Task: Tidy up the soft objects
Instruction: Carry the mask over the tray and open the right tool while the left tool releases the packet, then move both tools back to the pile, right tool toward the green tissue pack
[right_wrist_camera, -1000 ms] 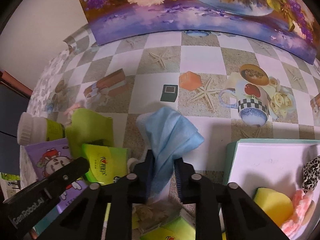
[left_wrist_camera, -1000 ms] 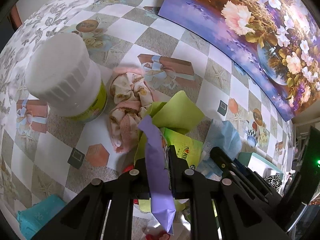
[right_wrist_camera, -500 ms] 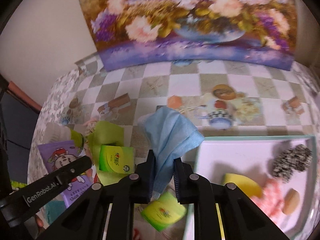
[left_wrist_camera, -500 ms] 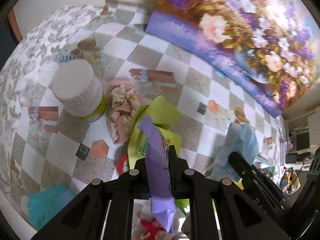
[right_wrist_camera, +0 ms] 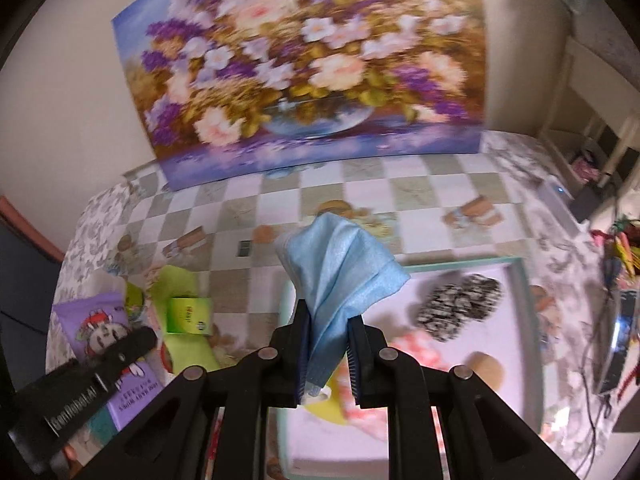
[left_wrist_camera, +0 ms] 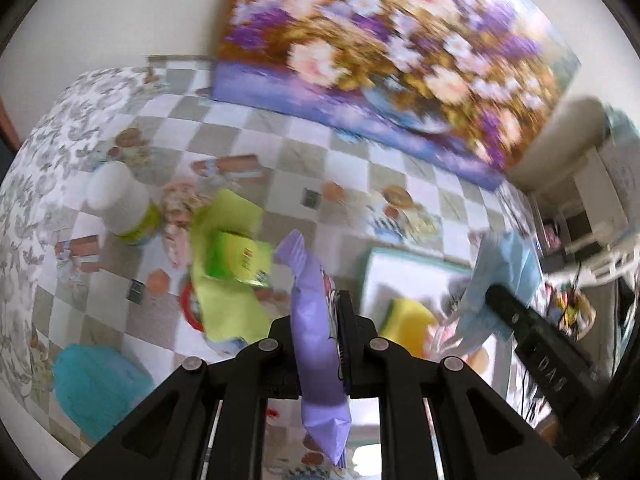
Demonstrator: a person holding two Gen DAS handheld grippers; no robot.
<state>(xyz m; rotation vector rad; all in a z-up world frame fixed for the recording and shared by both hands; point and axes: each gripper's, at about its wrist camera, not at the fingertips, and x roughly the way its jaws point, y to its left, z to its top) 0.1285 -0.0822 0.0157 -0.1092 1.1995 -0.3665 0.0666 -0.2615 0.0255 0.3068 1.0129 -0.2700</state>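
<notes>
Gripping a blue cloth (right_wrist_camera: 340,264), the right tool (right_wrist_camera: 328,344) hangs above the near-left corner of the tray (right_wrist_camera: 524,280). The left tool (left_wrist_camera: 320,332) hangs over the tabletop (left_wrist_camera: 352,160) beside the tray's left edge, clamped on a purple packet (left_wrist_camera: 316,320). Bare checkered tabletop lies beyond the tray toward the painting (right_wrist_camera: 304,68).

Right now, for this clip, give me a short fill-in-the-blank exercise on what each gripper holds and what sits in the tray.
1. The right gripper is shut on a ____ cloth.
2. The left gripper is shut on a ____ packet.
3. The black-and-white speckled item lies inside the ____.

Missing words: blue; purple; tray
</notes>
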